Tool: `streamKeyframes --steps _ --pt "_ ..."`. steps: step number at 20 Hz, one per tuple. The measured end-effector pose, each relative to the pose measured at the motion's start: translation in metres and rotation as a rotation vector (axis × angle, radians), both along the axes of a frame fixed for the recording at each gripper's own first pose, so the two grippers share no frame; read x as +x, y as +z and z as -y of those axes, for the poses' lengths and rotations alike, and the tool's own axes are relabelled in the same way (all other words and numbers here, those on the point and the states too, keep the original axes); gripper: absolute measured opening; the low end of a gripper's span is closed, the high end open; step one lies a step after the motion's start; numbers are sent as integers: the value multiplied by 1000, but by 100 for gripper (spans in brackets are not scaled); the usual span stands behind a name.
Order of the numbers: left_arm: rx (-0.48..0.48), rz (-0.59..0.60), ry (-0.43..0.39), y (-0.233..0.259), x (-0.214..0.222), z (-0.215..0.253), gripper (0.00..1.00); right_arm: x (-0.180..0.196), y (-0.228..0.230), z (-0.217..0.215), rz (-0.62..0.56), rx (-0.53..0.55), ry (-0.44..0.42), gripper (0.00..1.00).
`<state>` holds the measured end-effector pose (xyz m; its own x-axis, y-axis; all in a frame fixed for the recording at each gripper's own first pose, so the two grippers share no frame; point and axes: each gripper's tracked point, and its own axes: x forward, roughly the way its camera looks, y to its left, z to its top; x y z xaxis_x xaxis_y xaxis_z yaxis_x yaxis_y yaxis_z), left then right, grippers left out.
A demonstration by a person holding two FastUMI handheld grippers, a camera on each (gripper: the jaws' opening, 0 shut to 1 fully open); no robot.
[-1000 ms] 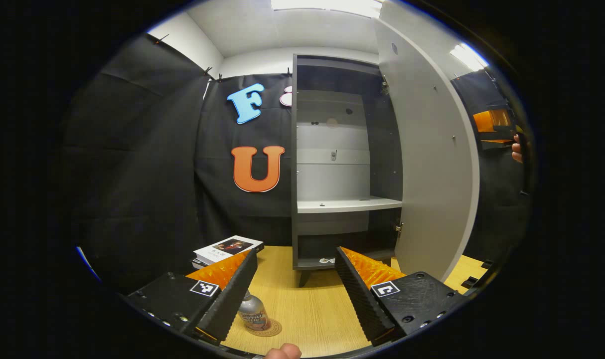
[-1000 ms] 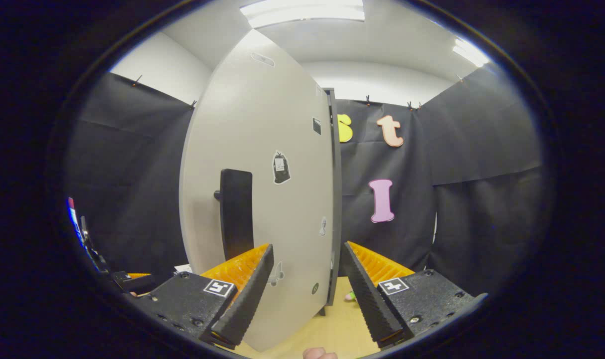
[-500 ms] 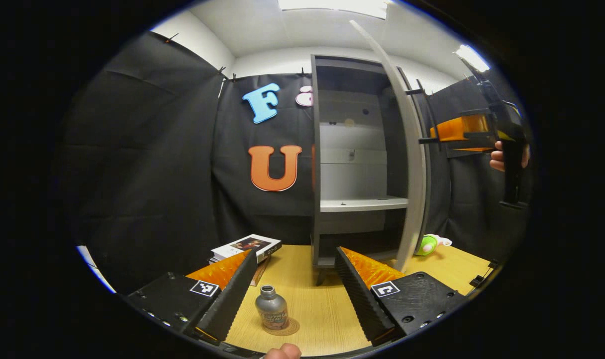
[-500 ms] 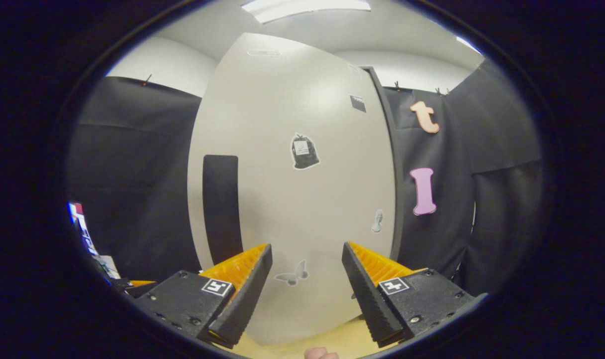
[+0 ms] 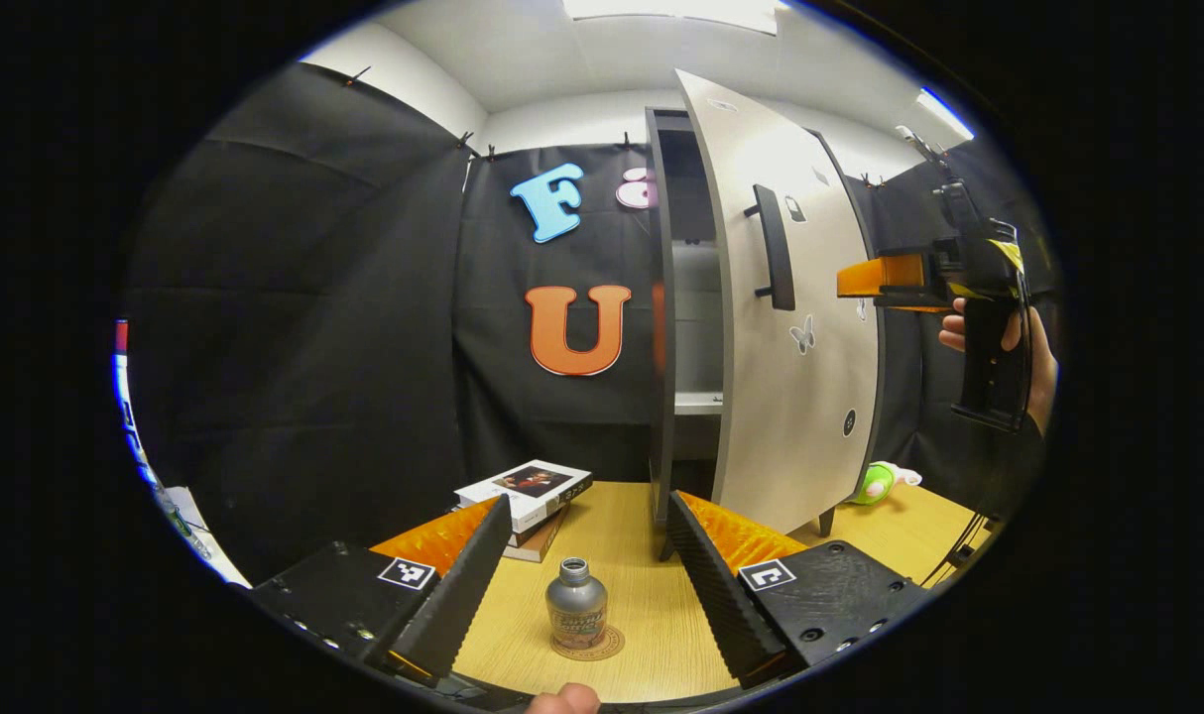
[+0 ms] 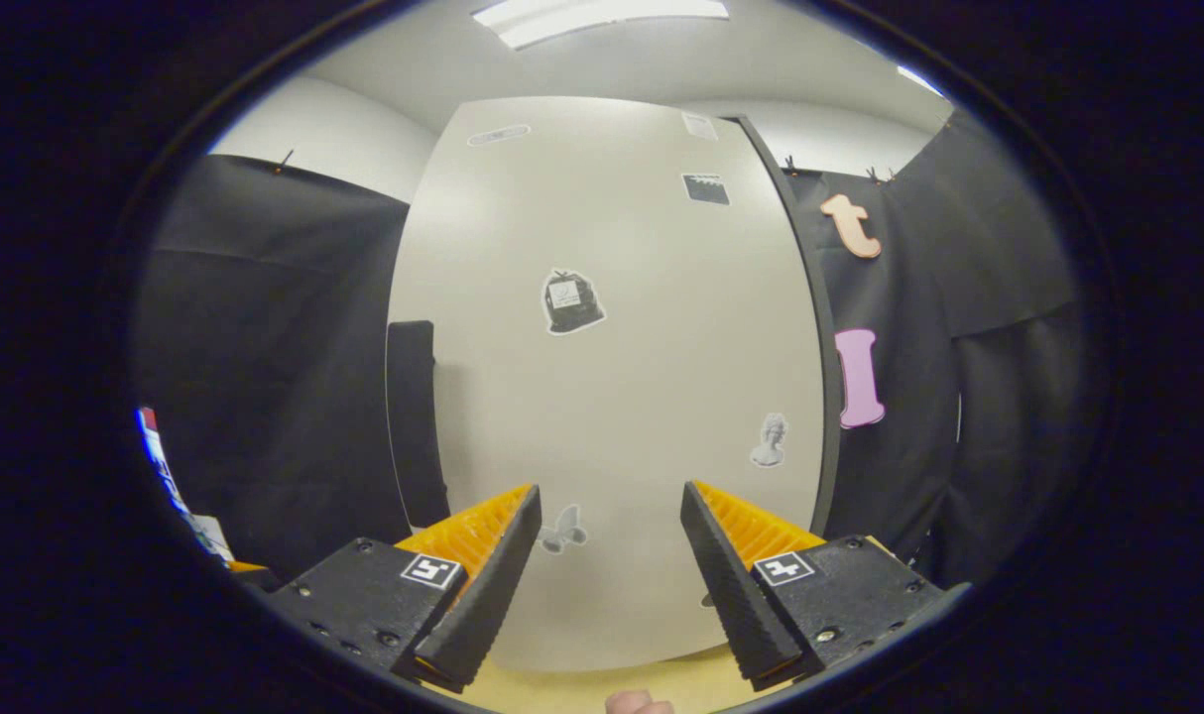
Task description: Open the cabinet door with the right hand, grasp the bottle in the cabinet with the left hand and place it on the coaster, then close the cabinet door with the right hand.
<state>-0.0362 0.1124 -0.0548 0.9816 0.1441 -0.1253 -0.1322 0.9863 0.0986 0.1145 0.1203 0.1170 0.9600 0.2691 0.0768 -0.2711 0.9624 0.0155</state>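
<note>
In the left gripper view a small silver bottle (image 5: 576,615) stands upright on a round coaster (image 5: 588,647) on the wooden table, between and beyond the fingers of my open left gripper (image 5: 590,570), which holds nothing. The grey cabinet (image 5: 662,327) stands behind it, its pale door (image 5: 790,327) with a dark handle (image 5: 776,248) swung most of the way shut. My right gripper (image 5: 875,283) shows far right in that view, held by a hand, fingers against the door's face. In the right gripper view the door (image 6: 612,377) fills the front; my right gripper (image 6: 610,555) is open.
A short stack of books (image 5: 528,491) lies on the table (image 5: 642,595) left of the cabinet. A green and white soft toy (image 5: 878,483) sits on the table right of the door. Black cloth walls close the booth on all sides.
The cabinet door has swung from wide open to nearly shut, with the right gripper following it. The left gripper has drawn back from the bottle, which stays on the coaster.
</note>
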Motion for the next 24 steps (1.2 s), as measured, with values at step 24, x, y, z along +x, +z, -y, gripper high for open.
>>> streamKeyframes --steps 24 --pt "-60 56 -153 23 11 128 95 -155 -126 180 -153 19 -298 93"
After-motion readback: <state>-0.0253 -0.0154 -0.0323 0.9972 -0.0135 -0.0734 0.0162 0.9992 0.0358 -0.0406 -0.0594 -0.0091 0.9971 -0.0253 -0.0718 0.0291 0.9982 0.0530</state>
